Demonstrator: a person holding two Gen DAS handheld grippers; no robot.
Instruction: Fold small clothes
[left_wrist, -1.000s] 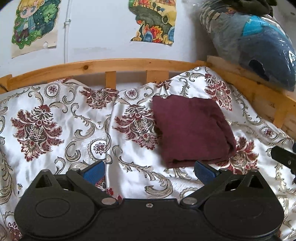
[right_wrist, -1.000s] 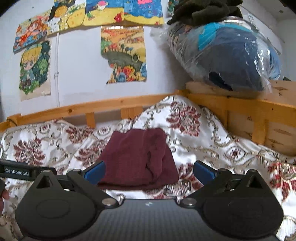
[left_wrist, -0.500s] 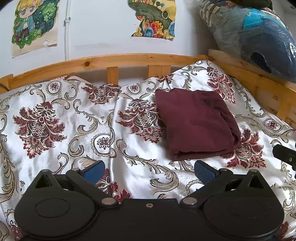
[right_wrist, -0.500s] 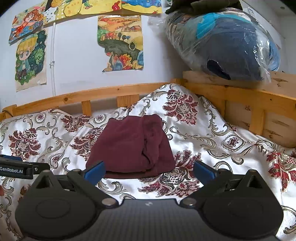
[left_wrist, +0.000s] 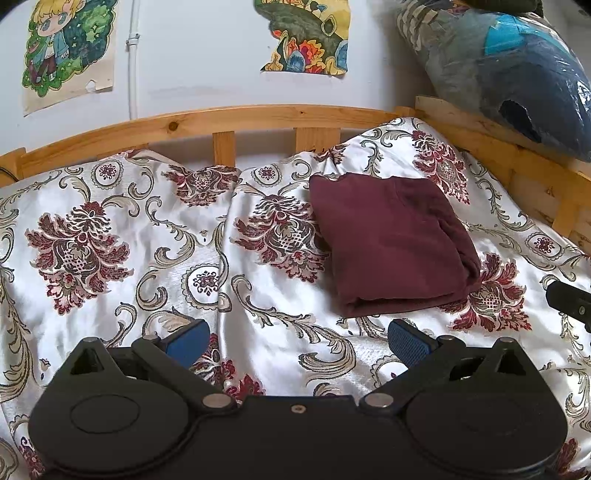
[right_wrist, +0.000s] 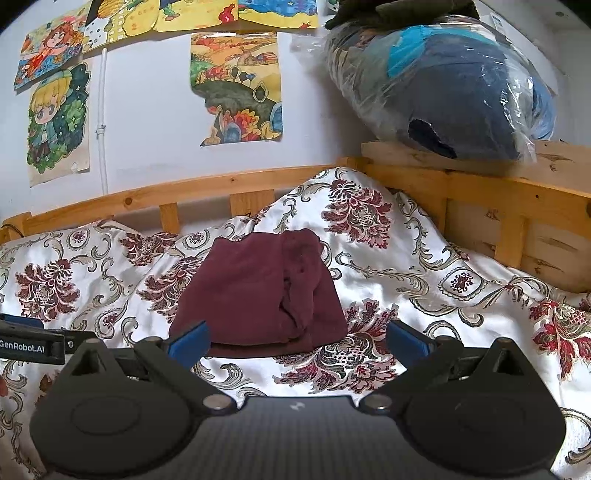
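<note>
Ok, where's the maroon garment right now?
The folded garment lies on the floral bedspread, right of centre in the left wrist view, near the wooden rail; both claws are off it.

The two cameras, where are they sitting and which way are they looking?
Left wrist view: rides the left gripper, low over the flowered bedspread, facing the wall; the right gripper peeks in.
Right wrist view: rides the right gripper, facing the same wall; the left gripper pokes in at the left.
Both show the folded maroon garment, wooden bed rail and posters.
</note>
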